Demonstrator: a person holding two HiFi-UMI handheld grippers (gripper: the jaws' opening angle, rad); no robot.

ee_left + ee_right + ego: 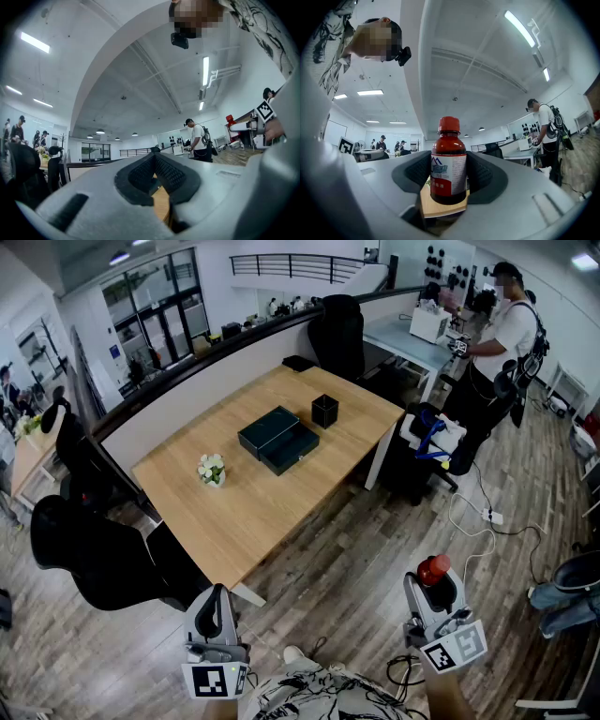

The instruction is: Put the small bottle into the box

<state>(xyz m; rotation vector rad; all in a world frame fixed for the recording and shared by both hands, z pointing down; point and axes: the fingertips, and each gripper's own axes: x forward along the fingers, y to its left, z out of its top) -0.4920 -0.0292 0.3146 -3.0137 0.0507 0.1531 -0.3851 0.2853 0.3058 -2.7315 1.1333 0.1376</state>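
At the bottom of the head view, nearest us, we held both tongs over the wood-plank floor (356, 568). The left gripper (217, 601), lower left of centre, had its jaws closed on each other with nothing between them; in the left gripper view the dark pads (140, 176) met at their tips. Its marker cube (215, 680) sat at the very bottom edge.

The right gripper (436, 594), at lower right, was clamped on the small bottle (433, 570). In the right gripper view the bottle stood upright between the two pads, which pressed on both its sides. It was dark brown with a red cap and a white, blue and red label. So the bottle was in our right tongs, over the floor and well apart from the table.

Farther up, a white cable and power strip (487, 515) lay on the floor at right. The wooden table (253, 512) filled the middle of the frame, with black office chairs (94, 559) at its left.

On the table stood a small pot of flowers (212, 469). Beyond it, near the centre, lay the dark box (278, 439), and just past that a small black cup (325, 411).

At upper right a person in a white shirt (502, 334) stood at another desk.
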